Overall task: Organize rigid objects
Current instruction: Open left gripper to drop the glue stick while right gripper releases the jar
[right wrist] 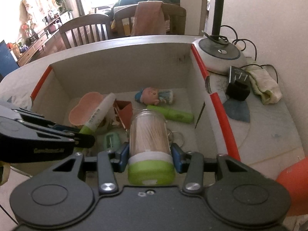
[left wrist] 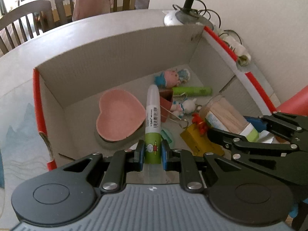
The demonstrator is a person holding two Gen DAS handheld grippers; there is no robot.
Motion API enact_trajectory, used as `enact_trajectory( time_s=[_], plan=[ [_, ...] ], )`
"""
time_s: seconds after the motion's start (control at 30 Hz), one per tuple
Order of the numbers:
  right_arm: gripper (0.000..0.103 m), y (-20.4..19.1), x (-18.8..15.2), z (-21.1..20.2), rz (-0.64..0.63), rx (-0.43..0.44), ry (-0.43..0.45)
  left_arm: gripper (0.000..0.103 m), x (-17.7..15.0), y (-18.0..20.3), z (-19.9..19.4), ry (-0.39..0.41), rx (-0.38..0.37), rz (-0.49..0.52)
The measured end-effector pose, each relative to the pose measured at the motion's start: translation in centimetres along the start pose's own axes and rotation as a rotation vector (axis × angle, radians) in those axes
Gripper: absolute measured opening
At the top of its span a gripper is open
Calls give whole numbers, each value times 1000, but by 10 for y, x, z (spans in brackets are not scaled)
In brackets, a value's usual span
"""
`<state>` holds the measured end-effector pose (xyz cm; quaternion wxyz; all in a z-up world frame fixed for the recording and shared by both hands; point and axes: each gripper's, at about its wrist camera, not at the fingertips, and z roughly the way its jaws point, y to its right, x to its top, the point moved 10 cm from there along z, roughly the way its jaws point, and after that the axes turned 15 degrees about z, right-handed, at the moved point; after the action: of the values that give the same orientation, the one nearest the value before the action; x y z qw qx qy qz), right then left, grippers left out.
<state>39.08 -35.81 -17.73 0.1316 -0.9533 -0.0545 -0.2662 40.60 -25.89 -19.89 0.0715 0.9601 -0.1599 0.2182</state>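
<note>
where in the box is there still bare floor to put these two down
Bare floor lies along the far wall of the box, behind the pink heart dish, and in the left corner beside it. The middle and right are crowded: doll, green tube, brown clip, yellow piece.

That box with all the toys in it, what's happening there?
A person is tidying small things into the cardboard box with two hand-held grippers. The left gripper is shut on a glue stick, and the right gripper is shut on a toothpick jar. Both hang over the box, above a pink heart dish and a doll.
</note>
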Motion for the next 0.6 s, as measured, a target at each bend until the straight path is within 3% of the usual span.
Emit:
enact_trajectory(
  time_s=[0.33, 0.6],
  plan=[
    [51, 2, 5, -6, 26, 34, 6, 17, -2, 1, 2, -18, 5, 16],
    [56, -4, 5, -30, 64, 69, 41, 18, -5, 2, -14, 15, 0, 38]
  ],
)
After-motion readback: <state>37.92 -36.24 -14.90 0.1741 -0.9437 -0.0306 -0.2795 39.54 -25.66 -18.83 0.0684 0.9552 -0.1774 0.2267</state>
